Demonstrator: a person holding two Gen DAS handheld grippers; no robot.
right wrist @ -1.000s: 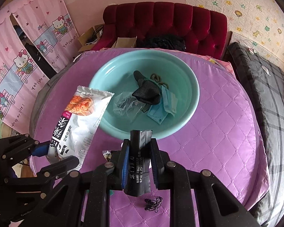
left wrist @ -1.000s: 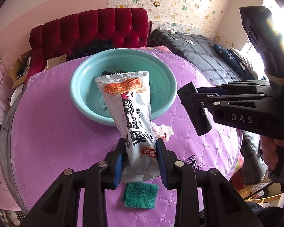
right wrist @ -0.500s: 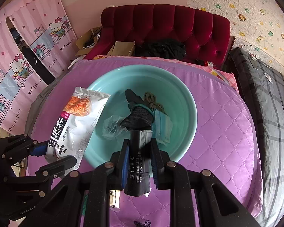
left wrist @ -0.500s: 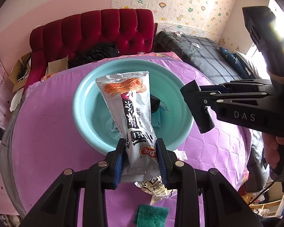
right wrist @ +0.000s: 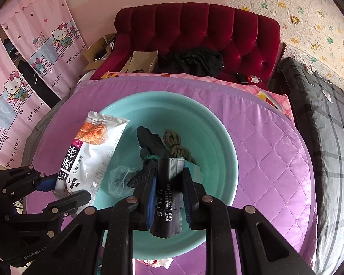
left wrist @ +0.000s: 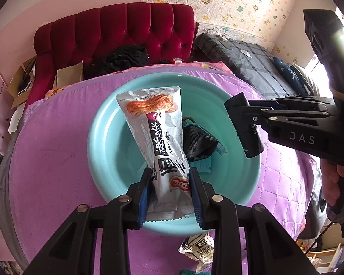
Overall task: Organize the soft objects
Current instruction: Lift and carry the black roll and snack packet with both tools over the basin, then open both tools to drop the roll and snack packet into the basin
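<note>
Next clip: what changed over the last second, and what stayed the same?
Both claws carried their packets forward from the purple table's near side to above the teal basin. The left claw stays clamped on the silver noodle packet, the right claw on the dark packet. Nothing was released; the basin's contents are unmoved.

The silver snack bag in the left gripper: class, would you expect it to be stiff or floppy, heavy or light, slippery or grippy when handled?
The silver snack bag probably keeps some stiffness: held only at its lower end by the left gripper, it stands out over the teal basin without drooping. It looks light, since that narrow pinch carries it. Its glossy, crinkled film may slip between the pads.
</note>
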